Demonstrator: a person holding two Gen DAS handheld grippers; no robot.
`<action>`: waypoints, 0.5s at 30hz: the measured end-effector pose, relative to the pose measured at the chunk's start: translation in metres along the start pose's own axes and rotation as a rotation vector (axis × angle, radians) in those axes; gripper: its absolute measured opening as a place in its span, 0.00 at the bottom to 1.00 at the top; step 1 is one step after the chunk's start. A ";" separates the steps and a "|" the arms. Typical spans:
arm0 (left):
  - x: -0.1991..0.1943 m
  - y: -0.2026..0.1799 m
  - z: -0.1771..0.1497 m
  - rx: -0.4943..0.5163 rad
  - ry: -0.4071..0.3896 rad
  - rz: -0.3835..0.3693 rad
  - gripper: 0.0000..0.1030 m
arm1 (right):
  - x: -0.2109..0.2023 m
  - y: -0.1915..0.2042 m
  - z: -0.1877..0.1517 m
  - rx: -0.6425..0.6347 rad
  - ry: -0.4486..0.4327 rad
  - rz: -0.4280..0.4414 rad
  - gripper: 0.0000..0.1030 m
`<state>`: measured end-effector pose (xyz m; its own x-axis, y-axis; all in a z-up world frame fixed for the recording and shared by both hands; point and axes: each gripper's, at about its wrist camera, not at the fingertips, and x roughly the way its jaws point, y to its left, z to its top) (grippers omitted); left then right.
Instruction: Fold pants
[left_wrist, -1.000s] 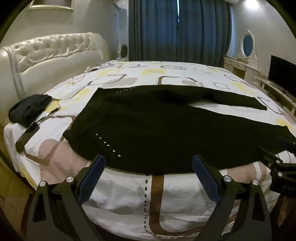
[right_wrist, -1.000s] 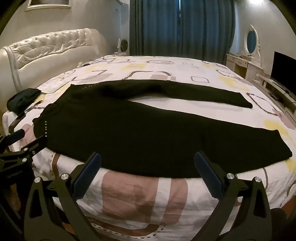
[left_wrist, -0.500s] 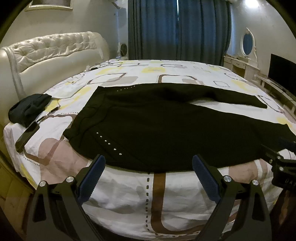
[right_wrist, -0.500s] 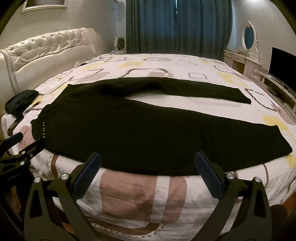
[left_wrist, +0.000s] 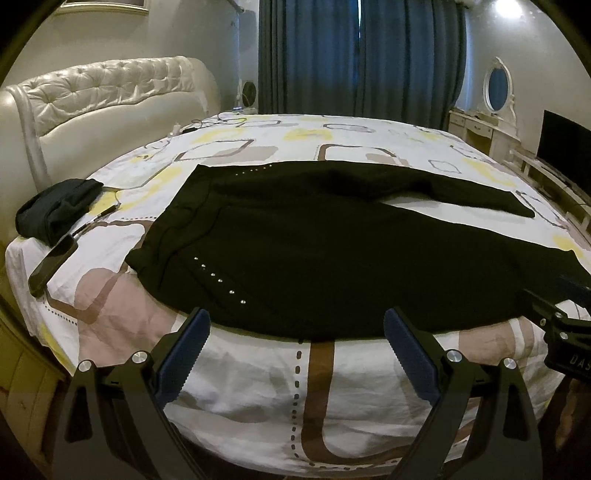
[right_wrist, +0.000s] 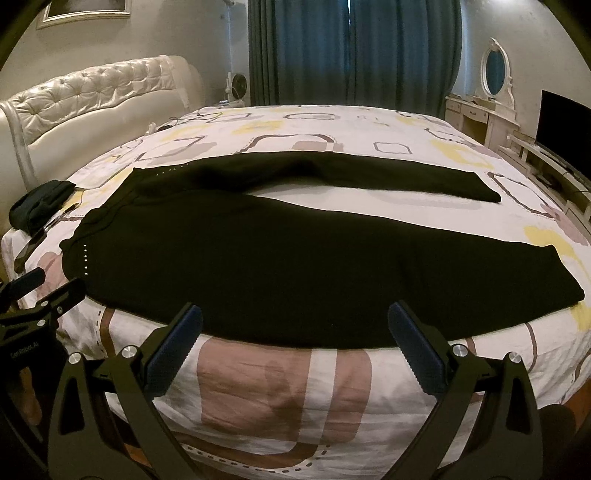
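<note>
Black pants (left_wrist: 314, 243) lie flat on the bed, waist to the left, legs spread in a V to the right; they also show in the right wrist view (right_wrist: 280, 251). Small studs line the hip. My left gripper (left_wrist: 297, 323) is open and empty, just short of the near edge of the hip part. My right gripper (right_wrist: 295, 319) is open and empty, just short of the near leg's edge. Each gripper shows at the edge of the other's view: the right one (left_wrist: 565, 321), the left one (right_wrist: 33, 314).
The bed (left_wrist: 258, 369) has a white sheet with brown and yellow shapes. A dark folded garment (left_wrist: 55, 210) and a phone (left_wrist: 51, 264) lie at its left corner. A padded headboard (left_wrist: 103, 96) is at left; a dresser (left_wrist: 484, 129) and a TV (left_wrist: 565, 144) are at right.
Both grippers have drifted slightly; the views shift a little and the pants sit marginally closer. The pants have not moved and both grippers stay open.
</note>
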<state>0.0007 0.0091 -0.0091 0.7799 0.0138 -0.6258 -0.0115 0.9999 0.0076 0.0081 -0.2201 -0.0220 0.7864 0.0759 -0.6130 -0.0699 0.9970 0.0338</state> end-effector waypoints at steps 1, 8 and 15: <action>0.000 0.000 0.000 0.000 0.000 0.000 0.92 | 0.000 0.000 0.000 -0.001 0.001 0.001 0.98; 0.001 0.000 0.000 -0.001 0.010 0.001 0.92 | 0.000 -0.001 -0.001 0.001 0.000 0.002 0.98; 0.003 0.001 0.000 -0.003 0.019 -0.001 0.92 | 0.001 -0.004 -0.003 0.004 0.004 0.004 0.98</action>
<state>0.0033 0.0104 -0.0114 0.7682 0.0128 -0.6401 -0.0130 0.9999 0.0044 0.0074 -0.2244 -0.0257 0.7837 0.0795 -0.6161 -0.0700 0.9968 0.0396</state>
